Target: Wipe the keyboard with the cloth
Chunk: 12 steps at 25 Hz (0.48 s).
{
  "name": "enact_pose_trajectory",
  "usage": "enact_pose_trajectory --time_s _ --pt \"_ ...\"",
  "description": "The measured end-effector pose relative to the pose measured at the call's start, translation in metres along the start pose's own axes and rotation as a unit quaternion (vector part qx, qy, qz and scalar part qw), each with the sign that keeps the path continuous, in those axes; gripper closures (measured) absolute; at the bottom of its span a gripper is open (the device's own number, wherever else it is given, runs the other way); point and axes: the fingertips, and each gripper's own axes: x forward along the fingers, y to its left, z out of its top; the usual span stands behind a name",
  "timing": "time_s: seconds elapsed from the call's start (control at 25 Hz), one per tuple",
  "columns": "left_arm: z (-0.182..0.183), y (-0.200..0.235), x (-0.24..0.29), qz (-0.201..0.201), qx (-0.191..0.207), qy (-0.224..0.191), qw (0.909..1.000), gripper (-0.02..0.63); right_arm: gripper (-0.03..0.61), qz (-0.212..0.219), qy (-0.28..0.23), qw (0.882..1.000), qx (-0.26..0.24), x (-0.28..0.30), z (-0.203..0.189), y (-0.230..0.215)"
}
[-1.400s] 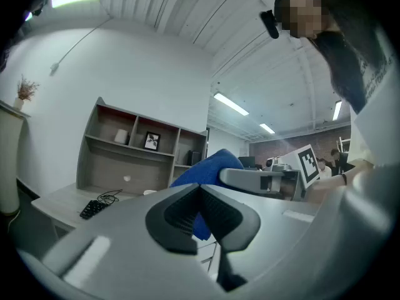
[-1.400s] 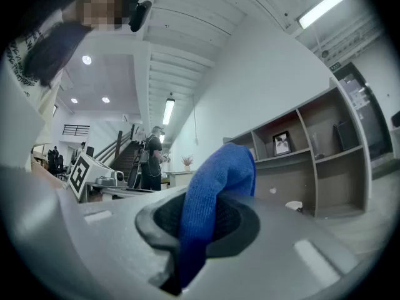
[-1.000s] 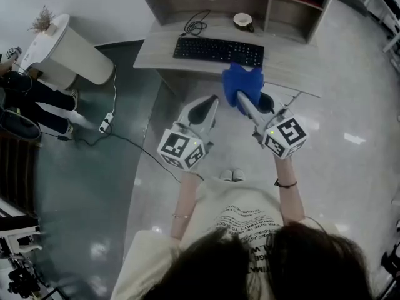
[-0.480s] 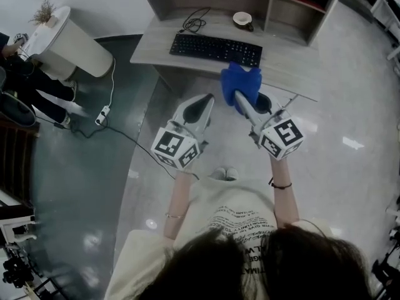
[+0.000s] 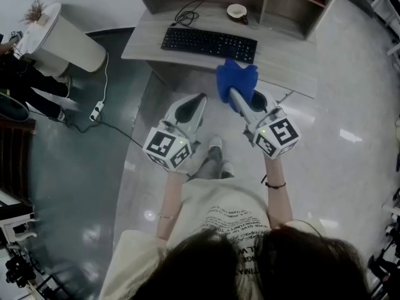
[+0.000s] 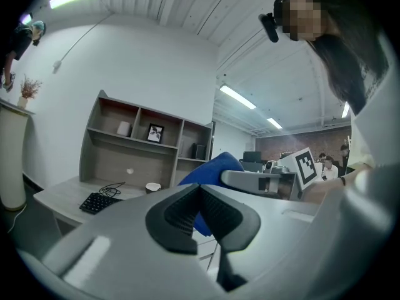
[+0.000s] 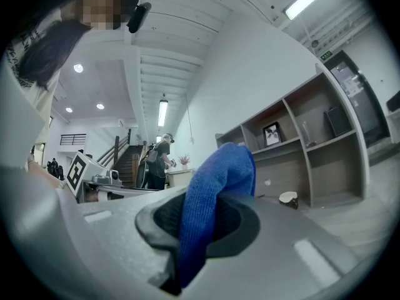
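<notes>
R tongs point(image 5: 232, 92): clenched on the cloth point(image 5: 236, 79). In R gripper view the blue fabric fills the gap betw. the pads & stands up past the tips.
Cloth pos.: bunched, held up in the air in front of the person. In head view it shows just below the right end of the kbd point(image 5: 209, 44), across the worktop's near edge. Not touching the kbd.
L tongs point(image 5: 200, 100): clenched, pads meeting at the tip, nothing betw. them. Just left of R tongs, apart from the cloth.
Kbd: black, flat on the worktop point(image 5: 284, 64), left of centre, long side along the near edge.
Cup point(image 5: 237, 10): small, white rim, on the worktop behind the kbd's right end. Inside looks tan; contents can't tell.
Cable point(image 5: 185, 17): dark coil on the worktop, behind the kbd's left part.
Shelf unit point(image 6: 142, 144): stands at the rear of the worktop, open-fronted compartments.
Upper left compartment: one pale object point(image 6: 124, 128), too small to name.
Compartment beside it: framed picture point(image 6: 154, 132), upright.
Far-right section: dark boxy item point(image 6: 199, 151) on a shelf.
White cylinder point(image 5: 62, 42): tall, on the floor left of the worktop, w/ a dried sprig point(image 5: 34, 9) on top.
Power strip point(image 5: 95, 111): white, on the floor betw. cylinder & worktop, cord trailing off.
Marker cubes: one on each gripper, facing up near the person's hands.
</notes>
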Motion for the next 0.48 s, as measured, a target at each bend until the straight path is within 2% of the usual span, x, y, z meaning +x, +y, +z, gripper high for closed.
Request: enact_pose_trajectory --time_s 0.48 --pt "0.01 0.038 0.04 -0.034 -0.006 -0.012 0.9993 0.626 0.52 -0.025 0.01 1.0 -0.005 0.034 0.0 -0.032"
